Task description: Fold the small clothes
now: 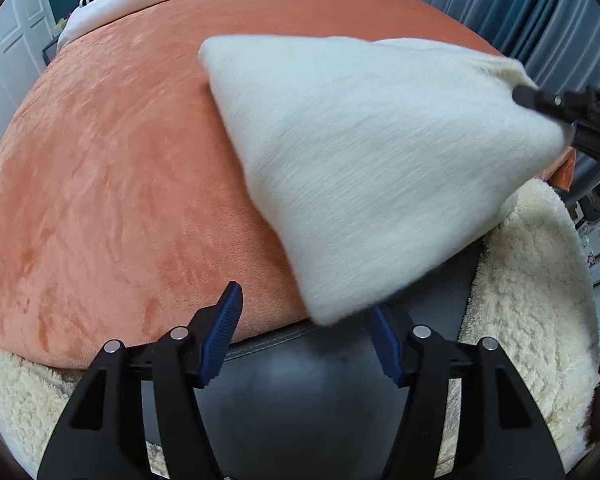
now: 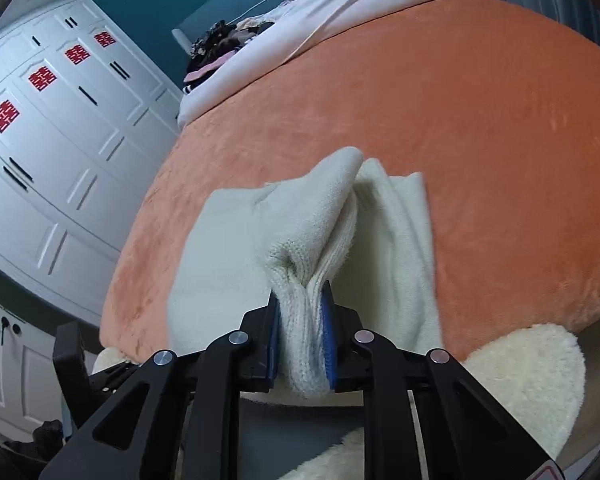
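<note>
1. Left gripper (image 1: 304, 312): nearest the lens in the left wrist view. Its black arms fan out at the bottom edge and its blue pads (image 1: 224, 332) stand apart. The lower corner of the garment (image 1: 364, 184) hangs in front of the right-hand pad. No pad presses on the cloth.
2. Right gripper (image 2: 302, 320): nearest the lens in the right wrist view. Its jaws are clamped on a bunched, ribbed edge of the garment (image 2: 300, 240), which fills the gap between the blue pads (image 2: 328, 340).
3. Garment: cream knit, small, motion-blurred in the left wrist view. One part lies flat on the blanket (image 1: 120, 184). Another part rises in a ridge toward the right gripper.
4. In the left wrist view the right gripper (image 1: 540, 100) enters from the right edge and grips the garment's right corner, lifting it off the bed. The cloth slopes down from there to its far corner, which rests on the blanket.
5. Blanket (image 2: 480, 160): orange plush, covering the bed. The garment sits near its near edge.
6. Fleece (image 1: 540, 280): cream, shaggy, hanging beside the bed's near edge, below the garment.
7. Quilt (image 2: 320, 20): white, bunched at the far end of the bed, well apart from the garment.
8. Wardrobe (image 2: 60, 140): white doors with red paper cut-outs, left of the bed in the right wrist view.
</note>
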